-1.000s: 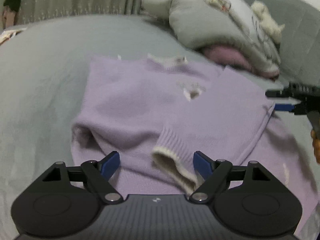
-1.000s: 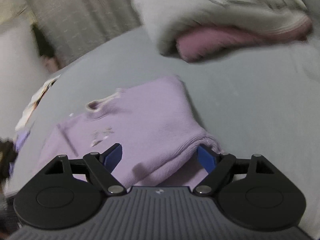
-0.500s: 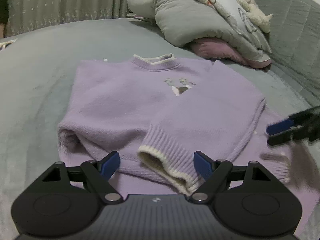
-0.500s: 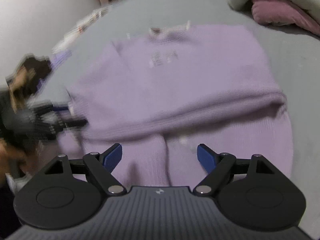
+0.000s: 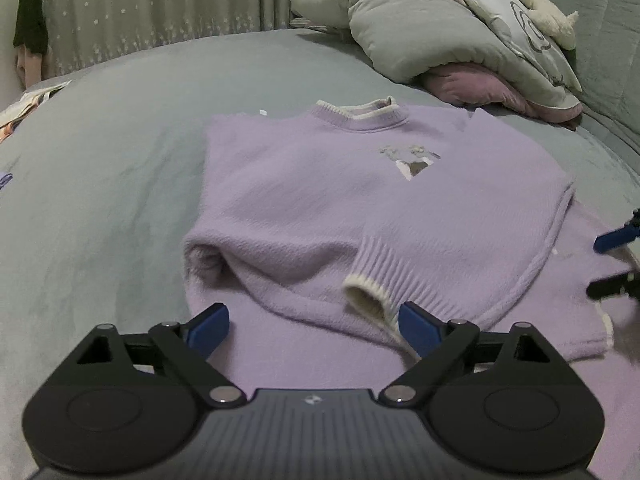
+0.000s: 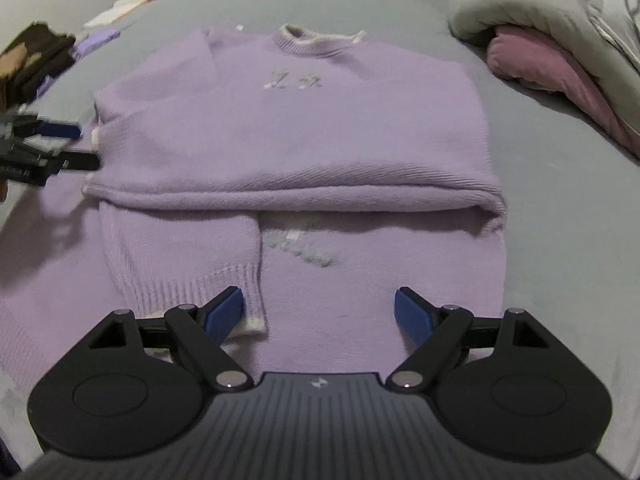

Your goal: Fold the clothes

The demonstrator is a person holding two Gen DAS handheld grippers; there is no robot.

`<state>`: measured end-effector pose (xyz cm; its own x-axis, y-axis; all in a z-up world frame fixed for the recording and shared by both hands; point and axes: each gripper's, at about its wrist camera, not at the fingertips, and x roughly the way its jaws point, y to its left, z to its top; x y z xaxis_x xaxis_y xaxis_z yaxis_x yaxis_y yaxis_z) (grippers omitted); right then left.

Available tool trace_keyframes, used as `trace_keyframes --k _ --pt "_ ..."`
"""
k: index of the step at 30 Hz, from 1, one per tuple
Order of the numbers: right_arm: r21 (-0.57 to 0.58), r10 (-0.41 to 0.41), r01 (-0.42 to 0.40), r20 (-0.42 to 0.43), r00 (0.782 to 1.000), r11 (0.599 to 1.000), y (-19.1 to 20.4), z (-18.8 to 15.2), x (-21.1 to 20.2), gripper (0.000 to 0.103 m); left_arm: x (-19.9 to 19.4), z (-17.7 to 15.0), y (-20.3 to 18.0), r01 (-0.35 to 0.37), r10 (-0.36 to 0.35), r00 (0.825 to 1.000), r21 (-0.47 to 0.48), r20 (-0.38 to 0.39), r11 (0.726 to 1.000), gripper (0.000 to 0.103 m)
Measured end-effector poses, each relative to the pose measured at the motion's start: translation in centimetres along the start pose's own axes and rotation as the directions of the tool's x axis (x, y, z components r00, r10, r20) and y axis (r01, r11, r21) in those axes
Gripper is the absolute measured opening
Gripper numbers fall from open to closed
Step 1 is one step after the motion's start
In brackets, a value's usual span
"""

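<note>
A lilac knit sweater (image 5: pixel 304 200) with a cream-edged collar lies flat on the grey bed (image 5: pixel 112 152). One sleeve is folded across its front, and that sleeve's cream cuff (image 5: pixel 368 292) ends just left of my left gripper's right finger. My left gripper (image 5: pixel 314 320) hovers over the hem with its jaws opening and nothing pinched between them. In the right wrist view the sweater (image 6: pixel 304 128) shows both sleeves folded inward. My right gripper (image 6: pixel 318 300) stands open over the lower front, a ribbed cuff (image 6: pixel 200 284) by its left finger. The left gripper (image 6: pixel 68 148) appears at the sweater's left edge.
A heap of grey quilt (image 5: pixel 420 28) over a pink blanket (image 5: pixel 480 84), with a plush toy (image 5: pixel 540 8) on top, fills the bed's far right. Star-patterned curtains (image 5: pixel 160 4) hang behind. Papers (image 5: pixel 24 108) lie at the far left edge.
My left jaws have spread a little wider over the hem. The right gripper has rolled and swung round, and now faces the sweater squarely from the hem side.
</note>
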<state>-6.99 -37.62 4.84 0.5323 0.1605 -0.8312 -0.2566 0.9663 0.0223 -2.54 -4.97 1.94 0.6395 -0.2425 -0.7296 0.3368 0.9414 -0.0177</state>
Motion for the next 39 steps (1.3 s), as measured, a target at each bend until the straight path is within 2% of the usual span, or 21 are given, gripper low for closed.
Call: trace_keyframes --k 4,7,9,10,13,14,17,19,21,22,24,26,29,30,32,33,34,35,36,38,39 --pt "0.091 -0.026 0.024 0.026 0.999 0.996 -2.9 -1.1 -0.9 0.084 -1.5 -1.1 1.4 0.005 -0.006 1.000 -0.008 -0.030 1.000 0.093" --pt "0.206 0.026 -0.038 0.057 0.998 0.978 -5.6 -2.3 -1.7 0.084 -2.2 -1.8 2.7 0.014 -0.017 0.999 -0.062 -0.050 0.998 0.093" --pt "0.303 0.094 -0.122 0.105 0.990 0.945 -7.7 -3.4 -2.4 0.084 -2.9 -2.9 4.1 0.040 -0.051 0.996 -0.148 -0.072 0.988 0.093" --pt "0.364 0.130 -0.172 0.137 0.982 0.916 -9.0 -4.3 -2.9 0.084 -3.3 -3.5 4.7 0.060 -0.076 0.994 -0.191 -0.077 0.980 0.093" --pt "0.428 0.152 -0.205 0.155 0.976 0.880 -10.5 -6.1 -3.4 0.084 -4.4 -5.7 6.1 0.115 -0.152 0.984 -0.315 -0.095 0.942 0.093" --pt "0.454 0.169 -0.226 0.163 0.972 0.862 -11.0 -7.1 -3.4 0.084 -4.4 -5.9 6.2 0.120 -0.159 0.983 -0.327 -0.095 0.937 0.094" --pt "0.522 0.239 -0.317 0.212 0.948 0.792 -11.8 -9.3 -3.5 0.084 -5.8 -8.8 5.3 0.191 -0.230 0.972 -0.383 -0.057 0.904 0.102" --pt "0.584 0.316 -0.425 0.284 0.905 0.692 -12.4 -11.2 -3.4 0.084 -6.6 -9.8 3.8 0.211 -0.244 0.969 -0.361 -0.046 0.908 0.102" --pt "0.642 0.368 -0.515 0.361 0.857 0.568 -12.6 -13.6 -3.2 0.084 -7.3 -10.6 2.3 0.231 -0.260 0.965 -0.332 -0.042 0.914 0.102" --pt "0.646 0.366 -0.520 0.371 0.854 0.558 -12.4 -14.2 -3.3 0.084 -7.6 -10.9 1.7 0.243 -0.270 0.962 -0.317 -0.044 0.917 0.102" --pt "0.644 0.365 -0.526 0.380 0.850 0.556 -11.6 -15.4 -3.9 0.084 -8.0 -11.3 1.0 0.273 -0.299 0.954 -0.322 -0.031 0.906 0.102" --pt "0.621 0.388 -0.540 0.377 0.841 0.568 -9.6 -16.9 -4.7 0.084 -8.0 -11.9 0.4 0.286 -0.303 0.953 -0.333 0.001 0.898 0.102" --pt "0.584 0.392 -0.541 0.373 0.841 0.605 -7.9 -18.0 -5.3 0.084 -7.9 -11.9 -1.4 0.260 -0.269 0.963 -0.272 0.006 0.927 0.102" --pt "0.570 0.386 -0.537 0.373 0.844 0.622 -7.2 -18.4 -5.4 0.082 -7.8 -11.9 -1.7 0.266 -0.274 0.962 -0.269 0.008 0.926 0.102" --pt "0.571 0.355 -0.502 0.357 0.864 0.649 -6.5 -18.6 -5.7 0.063 -7.8 -12.0 -2.2 0.287 -0.294 0.956 -0.272 0.014 0.919 0.102" --pt "0.574 0.338 -0.476 0.336 0.879 0.667 -6.4 -18.4 -5.8 0.036 -7.9 -11.9 -2.2 0.302 -0.310 0.951 -0.280 0.016 0.911 0.095" --pt "0.568 0.317 -0.443 0.312 0.896 0.694 -6.1 -18.2 -5.9 0.021 -8.1 -11.8 -2.2 0.310 -0.318 0.948 -0.288 0.018 0.906 0.082" --pt "0.553 0.293 -0.416 0.301 0.908 0.722 -5.7 -17.9 -6.1 0.021 -8.3 -11.5 -2.0 0.304 -0.315 0.949 -0.295 0.010 0.906 0.038" --pt "0.535 0.268 -0.399 0.307 0.913 0.745 -5.2 -17.5 -6.7 0.021 -8.3 -11.5 -1.2 0.330 -0.347 0.938 -0.347 0.013 0.878 0.020" --pt "0.508 0.245 -0.410 0.362 0.900 0.757 -4.8 -16.7 -8.2 0.020 -8.3 -11.5 0.6 0.392 -0.417 0.907 -0.455 0.049 0.799 0.015" --pt "0.497 0.237 -0.422 0.393 0.889 0.758 -4.7 -16.4 -8.9 0.019 -8.7 -11.3 0.9 0.402 -0.423 0.904 -0.462 0.064 0.791 0.015"
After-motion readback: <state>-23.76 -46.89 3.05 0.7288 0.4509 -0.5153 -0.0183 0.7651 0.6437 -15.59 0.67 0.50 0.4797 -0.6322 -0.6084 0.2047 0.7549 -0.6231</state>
